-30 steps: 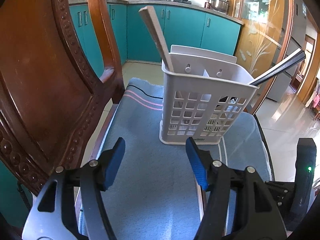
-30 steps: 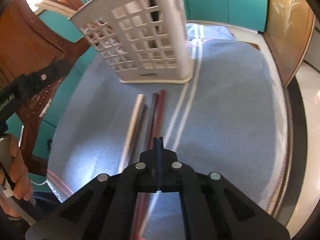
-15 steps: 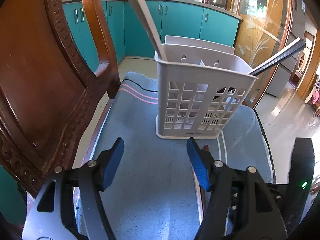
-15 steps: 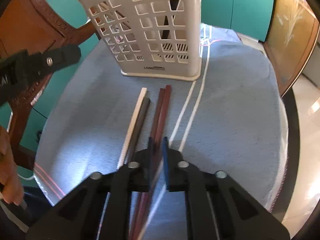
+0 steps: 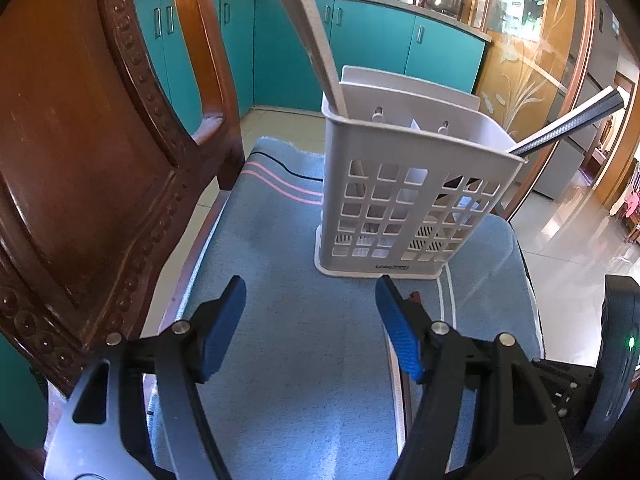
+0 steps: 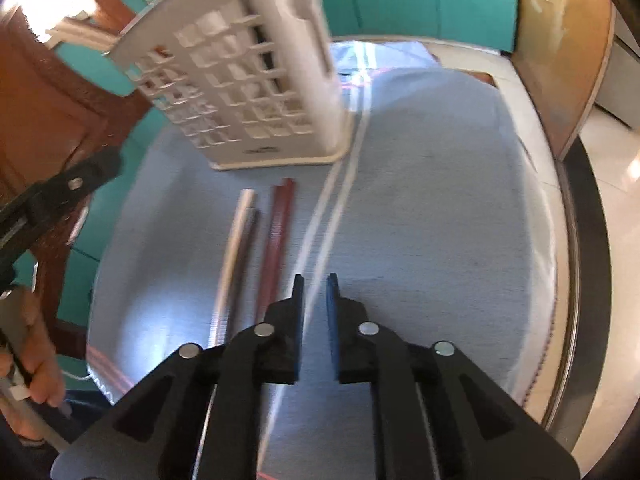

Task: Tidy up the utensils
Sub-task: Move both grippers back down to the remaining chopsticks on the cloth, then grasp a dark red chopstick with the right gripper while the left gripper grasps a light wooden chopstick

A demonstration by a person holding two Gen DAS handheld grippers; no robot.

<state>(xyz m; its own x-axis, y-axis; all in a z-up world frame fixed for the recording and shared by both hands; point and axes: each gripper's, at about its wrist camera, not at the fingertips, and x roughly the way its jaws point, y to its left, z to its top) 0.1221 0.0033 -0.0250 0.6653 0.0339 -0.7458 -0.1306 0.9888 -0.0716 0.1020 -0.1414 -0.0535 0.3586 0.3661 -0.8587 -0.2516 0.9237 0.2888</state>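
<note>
We hold the left gripper (image 5: 308,320) wide open and empty before the utensil basket (image 5: 404,196). Our right gripper (image 6: 314,288), opening and empty, hovers beside chopsticks (image 6: 276,236) lying before that basket, ready to pick.

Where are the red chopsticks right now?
In the right wrist view, the red chopsticks lie flat on the blue cloth, just in front of the white basket, right of the pale and dark chopsticks.

A matt white plastic utensil basket (image 5: 404,200) with a grid-cut wall stands on a soft, woven blue cloth (image 5: 288,320). At nine o'clock, a glossy carved wooden chair back (image 5: 80,160). Smooth red-brown chopsticks (image 6: 280,232) lie on the cloth.
</note>
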